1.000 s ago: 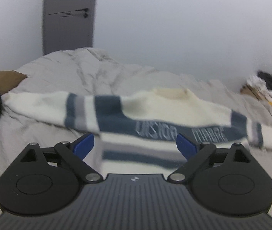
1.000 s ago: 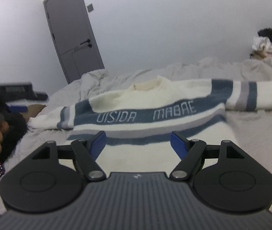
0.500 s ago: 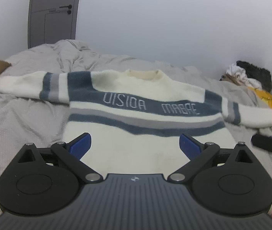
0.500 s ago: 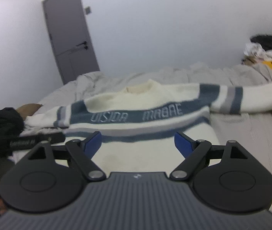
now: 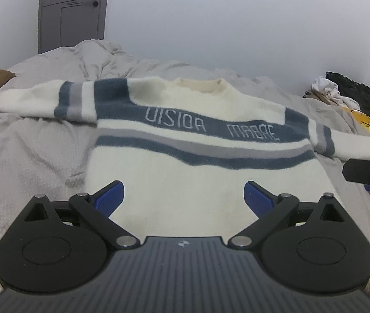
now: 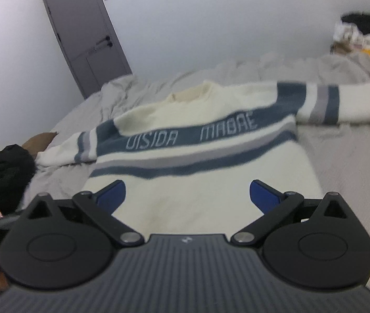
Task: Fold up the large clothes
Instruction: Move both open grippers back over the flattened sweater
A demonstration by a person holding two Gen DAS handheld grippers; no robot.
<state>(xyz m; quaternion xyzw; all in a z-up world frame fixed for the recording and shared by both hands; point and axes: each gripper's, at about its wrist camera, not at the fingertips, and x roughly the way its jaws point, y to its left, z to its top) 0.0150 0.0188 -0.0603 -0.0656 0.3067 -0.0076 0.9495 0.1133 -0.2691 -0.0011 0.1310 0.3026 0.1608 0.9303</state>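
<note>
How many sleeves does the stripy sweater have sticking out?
2. One sleeve stretches left across the bed; the other sleeve stretches right, its cuff beyond the picture's edge. Both belong to the sweater.

My left gripper [image 5: 183, 195] points forward and a little downward, and its two blue fingers [image 5: 109, 197] stand wide apart with nothing between the pads. My right gripper [image 6: 187, 195] points the same way, slightly rolled, and its jaws have just been opening; now the blue fingers [image 6: 263, 194] are far apart and they hold nothing. In the left wrist view, I see the tip of my right gripper at the right edge, beside the left one and not touching it.
</note>
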